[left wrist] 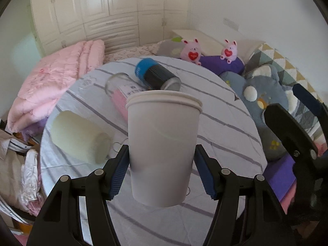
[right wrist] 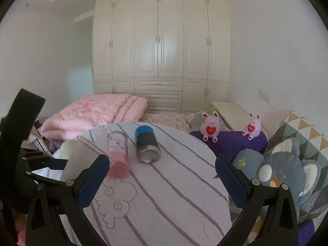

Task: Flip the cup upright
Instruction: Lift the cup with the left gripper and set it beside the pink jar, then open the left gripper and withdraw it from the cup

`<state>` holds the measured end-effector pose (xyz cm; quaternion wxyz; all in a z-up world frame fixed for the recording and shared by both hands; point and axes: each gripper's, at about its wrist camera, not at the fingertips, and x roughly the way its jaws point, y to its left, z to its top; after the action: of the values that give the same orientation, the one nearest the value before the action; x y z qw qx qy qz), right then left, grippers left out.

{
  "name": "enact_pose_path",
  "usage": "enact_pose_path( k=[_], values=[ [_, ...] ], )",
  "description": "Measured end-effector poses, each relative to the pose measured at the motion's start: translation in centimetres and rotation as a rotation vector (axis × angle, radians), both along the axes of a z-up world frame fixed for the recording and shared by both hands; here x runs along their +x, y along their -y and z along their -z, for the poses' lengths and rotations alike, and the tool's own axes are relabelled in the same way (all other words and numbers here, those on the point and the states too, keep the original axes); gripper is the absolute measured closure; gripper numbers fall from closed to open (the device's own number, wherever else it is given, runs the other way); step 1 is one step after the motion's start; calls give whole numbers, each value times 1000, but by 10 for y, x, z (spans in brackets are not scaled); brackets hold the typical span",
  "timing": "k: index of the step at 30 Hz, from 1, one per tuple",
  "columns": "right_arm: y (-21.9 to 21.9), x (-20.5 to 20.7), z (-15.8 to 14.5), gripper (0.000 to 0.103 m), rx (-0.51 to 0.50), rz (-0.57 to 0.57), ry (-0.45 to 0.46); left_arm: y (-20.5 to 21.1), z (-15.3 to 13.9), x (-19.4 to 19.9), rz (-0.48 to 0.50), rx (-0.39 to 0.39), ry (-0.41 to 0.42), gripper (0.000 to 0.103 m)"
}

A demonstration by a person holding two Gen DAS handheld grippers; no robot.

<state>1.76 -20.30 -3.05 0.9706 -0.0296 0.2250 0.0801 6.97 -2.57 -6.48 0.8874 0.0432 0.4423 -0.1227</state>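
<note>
The left tool (left wrist: 162,164) clamps a white paper cup (left wrist: 163,143), rim upward, above the table (left wrist: 225,123) near its front edge; the right tool (right wrist: 162,176) hangs spread apart.

No text can be read in either view. The clear bottle (right wrist: 117,153) with pink contents, lying near the far edge of the table (right wrist: 174,184), carries a white label with a round emblem and lines of print too blurred to make out. Each pink plush rabbit (right wrist: 210,128) holds a red heart bearing illegible white marks.
</note>
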Motion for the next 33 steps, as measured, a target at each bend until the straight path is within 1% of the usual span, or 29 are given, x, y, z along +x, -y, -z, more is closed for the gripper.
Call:
enact_pose_path(
  k=[3, 5, 7, 11, 15, 17, 23, 26, 28, 29, 30, 32, 33],
  values=[
    [-1, 3, 10, 0, -9, 5, -28, 5, 17, 5, 3, -14, -30, 38],
    [-2, 2, 16, 0, -16, 4, -42, 8, 26, 8, -6, -3, -45, 38],
    [-4, 5, 20, 0, -27, 6, -55, 8, 38, 13, -19, 11, -77, 38],
    [-6, 7, 27, 0, -29, 4, -80, 10, 53, 17, -39, 22, -113, 37],
    [-8, 9, 30, 0, -39, 9, -91, 5, 55, 15, -54, 19, -106, 26],
    [-8, 10, 30, 0, -40, 12, -96, 2, 52, 13, -55, 15, -90, 24],
    [-11, 10, 25, 0, -34, 18, -90, -20, 32, -1, -60, -44, -21, 19],
    [-13, 9, 19, 0, -21, 11, -79, -32, 17, -10, -90, -59, 34, 15],
    [-15, 8, 14, 0, -8, 3, -72, -40, 5, -17, -112, -68, 83, 8],
    [-16, 8, 12, 0, -1, -2, -68, -43, -2, -21, -125, -69, 109, 6],
    [-17, 8, 9, 0, 6, -6, -65, -46, -10, -27, -142, -61, 148, 5],
    [-20, 5, 1, 0, 27, -15, -46, -49, -25, -37, -172, -21, 238, 4],
    [-22, 4, -2, 0, 30, -13, -37, -48, -30, -40, -180, -6, 269, 3]
  ],
)
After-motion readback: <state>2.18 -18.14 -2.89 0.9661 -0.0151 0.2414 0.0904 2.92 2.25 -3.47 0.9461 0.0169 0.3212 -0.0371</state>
